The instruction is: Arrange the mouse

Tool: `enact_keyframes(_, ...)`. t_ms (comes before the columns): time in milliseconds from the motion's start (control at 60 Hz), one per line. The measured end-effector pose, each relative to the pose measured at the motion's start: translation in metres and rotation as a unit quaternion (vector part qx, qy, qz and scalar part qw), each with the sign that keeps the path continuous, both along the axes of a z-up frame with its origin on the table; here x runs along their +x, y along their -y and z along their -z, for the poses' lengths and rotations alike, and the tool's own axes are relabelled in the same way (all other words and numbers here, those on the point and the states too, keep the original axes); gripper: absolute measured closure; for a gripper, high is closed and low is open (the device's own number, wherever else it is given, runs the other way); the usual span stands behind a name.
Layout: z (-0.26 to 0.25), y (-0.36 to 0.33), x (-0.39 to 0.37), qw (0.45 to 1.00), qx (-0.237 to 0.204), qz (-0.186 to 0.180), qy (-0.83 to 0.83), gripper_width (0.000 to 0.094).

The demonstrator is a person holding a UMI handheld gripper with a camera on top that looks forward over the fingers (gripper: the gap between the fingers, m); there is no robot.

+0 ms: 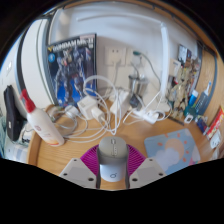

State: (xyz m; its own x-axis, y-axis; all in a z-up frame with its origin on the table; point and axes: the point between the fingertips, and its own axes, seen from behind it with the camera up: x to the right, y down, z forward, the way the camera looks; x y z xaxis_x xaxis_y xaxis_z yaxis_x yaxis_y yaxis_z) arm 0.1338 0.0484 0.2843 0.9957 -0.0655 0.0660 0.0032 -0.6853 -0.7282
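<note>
A grey and white mouse (112, 160) sits lengthwise between my gripper's (112, 152) two fingers, its nose pointing away from me. Both pink pads (93, 158) press against its sides, so the gripper is shut on it. The mouse hangs over the near part of the wooden table (70, 150). Its underside and rear end are hidden by the fingers. A blue mouse mat (172, 146) lies flat on the table just ahead and to the right of the fingers.
A tangle of white cables (105, 105) and a power strip (147, 115) lie beyond the mouse. A boxed robot model (75, 68) stands at the back, a white device (45, 125) at the left, and small bottles and clutter (190, 95) at the right.
</note>
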Motion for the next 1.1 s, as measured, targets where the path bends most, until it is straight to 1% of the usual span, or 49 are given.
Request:
enact_keyframes(133, -0.143, 0.025, 0.036, 0.998, 0.065, -0.01, 0.002, 0.0606)
enact_keyframes(150, -0.132, 0.009, 0.032, 0.997, 0.071, -0.012, 0.007, 0.0604)
enact_keyframes(167, -0.135, 0.016, 0.045, 0.997, 0.078, -0.013, 0.01, 0.0604)
enact_keyframes(217, -0.178, 0.018, 0.067, 0.994, 0.102, -0.016, 0.024, 0.0604)
enact_keyframes(300, -0.223, 0.024, 0.114, 0.99, 0.133, -0.017, 0.04, 0.0606)
enact_keyframes(350, -0.24, 0.025, 0.145, 0.988, 0.141, -0.013, 0.054, 0.0605)
enact_keyframes(400, -0.236, 0.025, 0.18, 0.988, 0.143, -0.011, 0.064, 0.0606)
enact_keyframes(450, -0.232, 0.026, 0.206, 0.989, 0.132, -0.004, 0.069, 0.0607)
enact_keyframes(517, -0.2, 0.023, 0.241, 0.991, 0.114, 0.0, 0.071, 0.0606)
enact_keyframes(633, -0.128, 0.02, 0.277, 0.996, 0.06, -0.001, 0.073, 0.0607)
enact_keyframes(683, -0.094, 0.02, 0.28, 0.997, 0.034, -0.008, 0.07, 0.0608)
enact_keyframes(800, -0.026, 0.017, 0.277, 0.998, -0.007, -0.023, 0.055, 0.0607)
enact_keyframes(967, 0.034, 0.026, 0.267, 0.998, -0.043, -0.039, 0.038, 0.0607)
enact_keyframes(983, 0.04, 0.029, 0.266, 0.997, -0.049, -0.04, 0.039, 0.0597)
enact_keyframes(1000, 0.043, 0.027, 0.264, 0.997, -0.046, -0.041, 0.041, 0.0595)
enact_keyframes(1017, 0.041, 0.024, 0.264, 0.998, -0.034, -0.039, 0.04, 0.0599)
enact_keyframes(1100, 0.043, 0.028, 0.264, 0.999, -0.027, -0.029, 0.022, 0.0564)
